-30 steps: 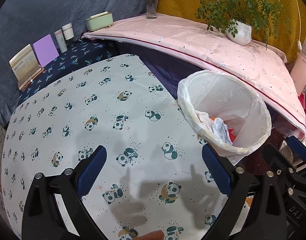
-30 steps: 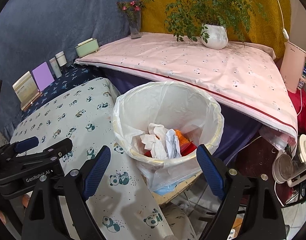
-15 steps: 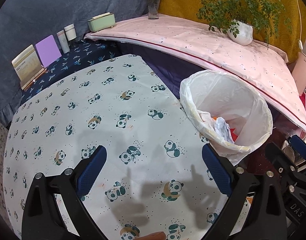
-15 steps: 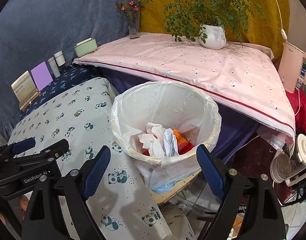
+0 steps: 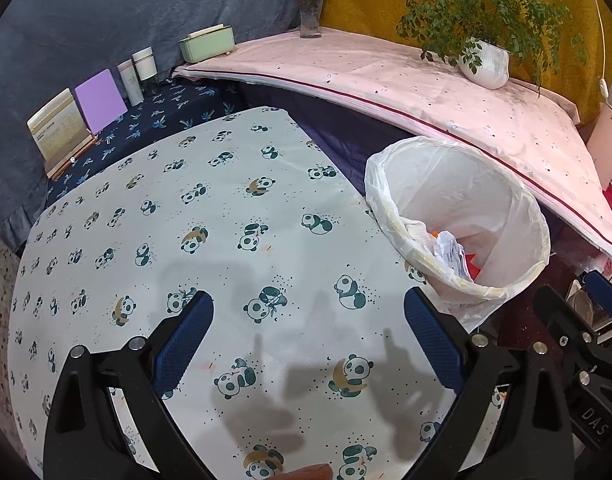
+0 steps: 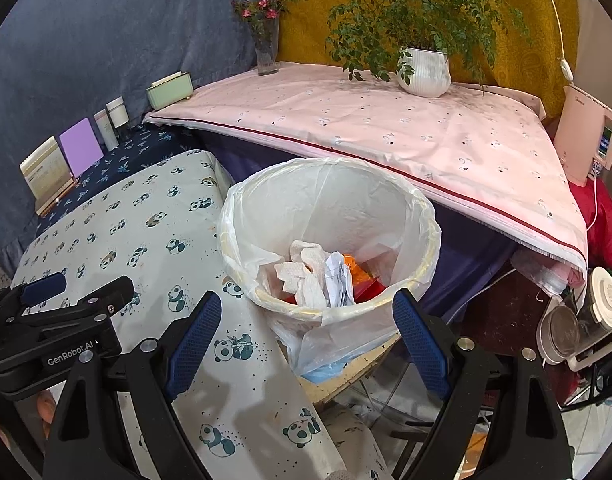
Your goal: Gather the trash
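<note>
Left wrist view
Left gripper [image 5: 308, 322]: jaws apart, nothing between them; it hangs over the near part of the table [image 5: 153, 216] with the panda cloth.
Bin [image 5: 502, 216]: just off the table's right edge, lined with a thin white bag; crumpled paper [image 5: 448, 250] shows inside.
Cloth: no loose trash seen on it from here.
Far-left edge: card stand [image 5: 55, 128], purple card [image 5: 99, 98], two small bottles [image 5: 139, 70].

Right wrist view
Right gripper [image 6: 306, 330]: jaws apart and empty, near the bin's front rim [image 6: 301, 310].
Trash: tissue [image 6: 301, 276], crumpled paper, an orange scrap [image 6: 356, 266] lying in the bin.
Handling (judged): light, soft, crushable; pinch a raised fold. The liner is flimsy and slippery; take its rolled rim.
Obstacles: pink-sheeted ledge [image 6: 386, 128] behind; plant pot [image 6: 424, 72] and vase [image 6: 265, 52] well apart.
</note>
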Demonstrator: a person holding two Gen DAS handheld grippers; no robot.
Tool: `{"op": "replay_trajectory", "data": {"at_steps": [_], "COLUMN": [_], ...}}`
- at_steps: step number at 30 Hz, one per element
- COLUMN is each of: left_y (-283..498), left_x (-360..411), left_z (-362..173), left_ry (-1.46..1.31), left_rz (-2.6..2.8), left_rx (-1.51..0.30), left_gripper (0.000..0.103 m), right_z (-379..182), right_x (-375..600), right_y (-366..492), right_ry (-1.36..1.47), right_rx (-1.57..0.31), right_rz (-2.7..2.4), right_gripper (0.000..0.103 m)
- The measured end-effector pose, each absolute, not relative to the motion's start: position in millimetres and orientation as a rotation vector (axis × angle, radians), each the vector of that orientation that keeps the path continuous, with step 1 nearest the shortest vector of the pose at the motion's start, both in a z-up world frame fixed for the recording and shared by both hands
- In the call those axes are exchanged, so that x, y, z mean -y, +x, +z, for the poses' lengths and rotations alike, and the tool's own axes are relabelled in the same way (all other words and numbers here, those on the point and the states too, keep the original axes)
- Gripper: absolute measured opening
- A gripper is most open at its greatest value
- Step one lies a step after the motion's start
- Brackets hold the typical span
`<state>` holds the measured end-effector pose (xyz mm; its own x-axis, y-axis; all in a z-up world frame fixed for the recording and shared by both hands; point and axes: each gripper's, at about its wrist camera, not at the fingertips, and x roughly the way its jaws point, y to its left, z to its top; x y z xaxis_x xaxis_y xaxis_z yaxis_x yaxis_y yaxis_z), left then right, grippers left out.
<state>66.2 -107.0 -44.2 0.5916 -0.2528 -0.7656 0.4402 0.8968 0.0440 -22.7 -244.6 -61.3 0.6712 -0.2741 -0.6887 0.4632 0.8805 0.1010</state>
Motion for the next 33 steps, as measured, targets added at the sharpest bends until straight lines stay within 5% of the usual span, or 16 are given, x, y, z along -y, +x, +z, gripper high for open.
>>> {"op": "replay_trajectory", "data": {"at_steps": [33], "left_y": [55.3], "left_x": [113.8], "left_z": [-42.8], "left_ry": [0.269], "left_rz": [-0.407], "left_rx": [-0.833], "left_gripper": [0.092], "right_z": [-63.4], "right_x": [243.1], "right_y": [-32.1], "right_ry": [0.275], "right_rx": [-0.728], "right_rz": [-0.426], "right_gripper": [0.084]}}
